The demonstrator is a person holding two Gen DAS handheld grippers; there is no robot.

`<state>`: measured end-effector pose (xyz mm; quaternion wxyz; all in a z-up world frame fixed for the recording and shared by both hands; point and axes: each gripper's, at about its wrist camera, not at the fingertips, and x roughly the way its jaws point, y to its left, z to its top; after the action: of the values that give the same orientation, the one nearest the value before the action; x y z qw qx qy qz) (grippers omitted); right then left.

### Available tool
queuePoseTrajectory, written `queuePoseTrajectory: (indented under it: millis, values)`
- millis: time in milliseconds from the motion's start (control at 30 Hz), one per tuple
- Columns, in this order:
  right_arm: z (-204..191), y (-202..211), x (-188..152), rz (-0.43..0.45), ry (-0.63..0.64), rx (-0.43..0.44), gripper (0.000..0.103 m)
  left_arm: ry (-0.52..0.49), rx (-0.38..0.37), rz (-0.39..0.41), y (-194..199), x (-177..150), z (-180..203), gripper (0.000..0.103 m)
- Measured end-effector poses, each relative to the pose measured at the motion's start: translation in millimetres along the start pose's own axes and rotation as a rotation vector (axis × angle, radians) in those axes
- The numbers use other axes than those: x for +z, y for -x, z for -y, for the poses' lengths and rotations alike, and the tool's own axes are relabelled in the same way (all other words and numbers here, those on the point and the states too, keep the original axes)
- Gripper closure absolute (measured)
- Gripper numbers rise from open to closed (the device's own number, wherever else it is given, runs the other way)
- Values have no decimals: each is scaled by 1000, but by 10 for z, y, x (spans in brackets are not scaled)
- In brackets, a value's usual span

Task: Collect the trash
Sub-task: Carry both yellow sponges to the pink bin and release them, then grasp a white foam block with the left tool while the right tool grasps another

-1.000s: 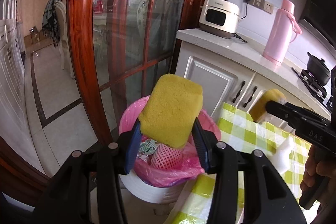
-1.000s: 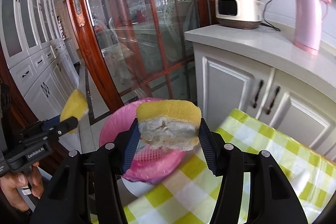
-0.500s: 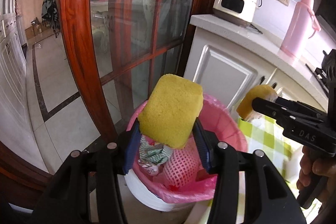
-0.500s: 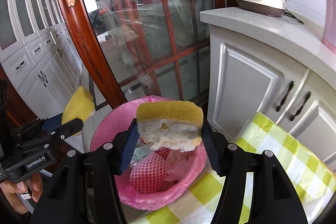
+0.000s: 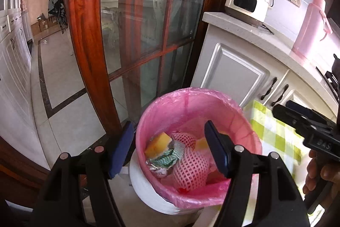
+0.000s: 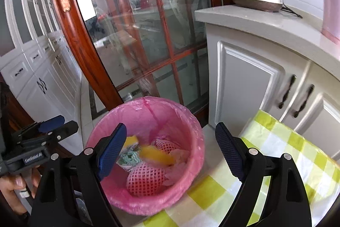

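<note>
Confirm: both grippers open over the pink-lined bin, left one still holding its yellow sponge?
Not quite. The left gripper is open and holds nothing; a yellow sponge lies inside the pink-lined bin, as the left wrist view shows. The right gripper is open over it too.

2 sponges (image 5: 158,145), 1 bin (image 5: 250,133), 2 foam nets (image 5: 190,168)

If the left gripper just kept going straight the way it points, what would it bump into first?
Probably the trash in the pink-lined bin: the open left gripper points down into it, and the striped crumpled wrapper and pink foam net lie between its fingers. Depth is hard to judge.
</note>
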<state>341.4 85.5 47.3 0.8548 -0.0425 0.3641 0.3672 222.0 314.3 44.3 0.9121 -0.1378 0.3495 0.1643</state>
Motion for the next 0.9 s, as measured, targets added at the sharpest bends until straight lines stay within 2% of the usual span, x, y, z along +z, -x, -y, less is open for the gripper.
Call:
queuePoseTrajectory:
  millis: [233,400,500,667,900]
  values:
    - [332,641,-447,70,-19,-84,22,-12,-44,52,366,-306,267,35]
    - [712,1217,-877,111,-37,-187,22,-41,-76,81,608,-531,621,35]
    - [964,1525,-1176,120,-50,-248,22,-77,-124,90,719,-712,942,35]
    - [1429,1941,-1649,106,-87,-337,22,-144,-257,95,816,-1027,1578,31]
    - [1930,2315,-2111,101,-148,-402,22,-258,-376,16,620,-1418,2507,30]
